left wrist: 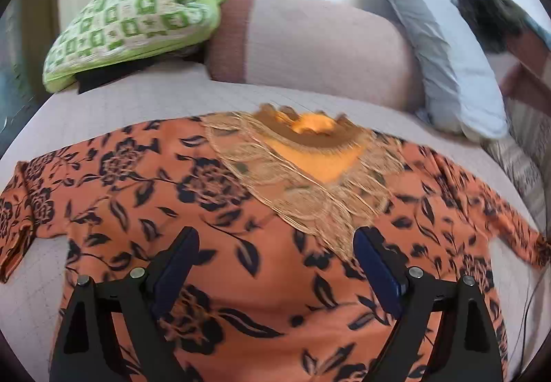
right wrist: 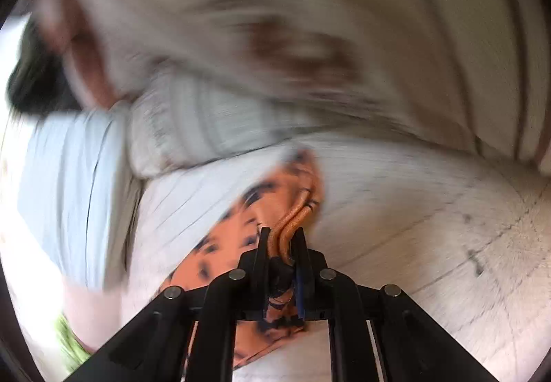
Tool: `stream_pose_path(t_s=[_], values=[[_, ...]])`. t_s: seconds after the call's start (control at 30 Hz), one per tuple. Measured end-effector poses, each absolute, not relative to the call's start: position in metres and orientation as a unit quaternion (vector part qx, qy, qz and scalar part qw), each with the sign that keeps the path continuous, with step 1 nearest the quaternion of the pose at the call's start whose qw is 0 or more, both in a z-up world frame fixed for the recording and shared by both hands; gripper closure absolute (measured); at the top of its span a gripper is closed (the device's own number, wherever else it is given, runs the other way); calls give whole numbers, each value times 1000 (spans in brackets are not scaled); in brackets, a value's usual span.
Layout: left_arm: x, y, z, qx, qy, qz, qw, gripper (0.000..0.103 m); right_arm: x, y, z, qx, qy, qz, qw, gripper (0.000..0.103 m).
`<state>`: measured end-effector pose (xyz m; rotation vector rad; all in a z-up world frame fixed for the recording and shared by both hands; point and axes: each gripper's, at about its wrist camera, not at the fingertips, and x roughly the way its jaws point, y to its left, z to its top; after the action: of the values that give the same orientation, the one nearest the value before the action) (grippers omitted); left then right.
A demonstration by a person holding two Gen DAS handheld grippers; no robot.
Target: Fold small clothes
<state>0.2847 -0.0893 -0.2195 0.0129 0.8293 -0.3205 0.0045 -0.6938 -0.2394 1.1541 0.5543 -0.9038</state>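
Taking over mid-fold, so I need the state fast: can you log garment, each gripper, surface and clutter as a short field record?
garment: orange floral top spread flat, fringed neckline facing away
left gripper: open, above the top's middle, holding nothing
right gripper: shut on an edge of the orange floral top; view motion-blurred
surface: pale quilted bed cover
clutter: green checked pillow, grey pillow behind

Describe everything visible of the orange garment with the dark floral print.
The orange dark-flowered garment lies spread front-up on the pale quilted bed cover, both sleeves out sideways. It looks like thin woven cloth. A tan fringed yoke surrounds the neckline, whose inside shows brighter orange. The open left gripper hovers over the chest, not gripping. In the blurred right wrist view, the right gripper is shut on a doubled, hemmed edge of the garment.
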Motion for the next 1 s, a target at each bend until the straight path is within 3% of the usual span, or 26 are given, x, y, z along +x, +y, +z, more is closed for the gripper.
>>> stream_pose_path(t_s=[0.2, 0.37, 0.5, 0.67, 0.77, 0.87, 0.93, 1.0], values=[[303, -45, -203, -36, 388, -101, 915, 12, 112, -619, -144, 453, 244, -277, 812, 92], [318, 10, -184, -61, 363, -31, 929, 12, 242, -499, -74, 411, 255, -110, 868, 92], [329, 69, -174, -80, 342, 51, 935, 12, 316, -373, -59, 396, 278, 11, 875, 92], [332, 147, -172, -158, 348, 103, 919, 12, 379, -221, -98, 388, 344, 109, 848, 92], [332, 181, -177, -192, 351, 129, 907, 12, 406, -141, -143, 366, 422, 138, 818, 86], [331, 197, -181, -200, 351, 145, 903, 12, 418, -82, -185, 325, 498, 155, 789, 68], [331, 198, -180, -190, 346, 149, 907, 12, 414, -60, -197, 313, 509, 182, 781, 42], [330, 189, -177, -174, 342, 144, 912, 12, 407, -53, -193, 296, 494, 200, 793, 41]])
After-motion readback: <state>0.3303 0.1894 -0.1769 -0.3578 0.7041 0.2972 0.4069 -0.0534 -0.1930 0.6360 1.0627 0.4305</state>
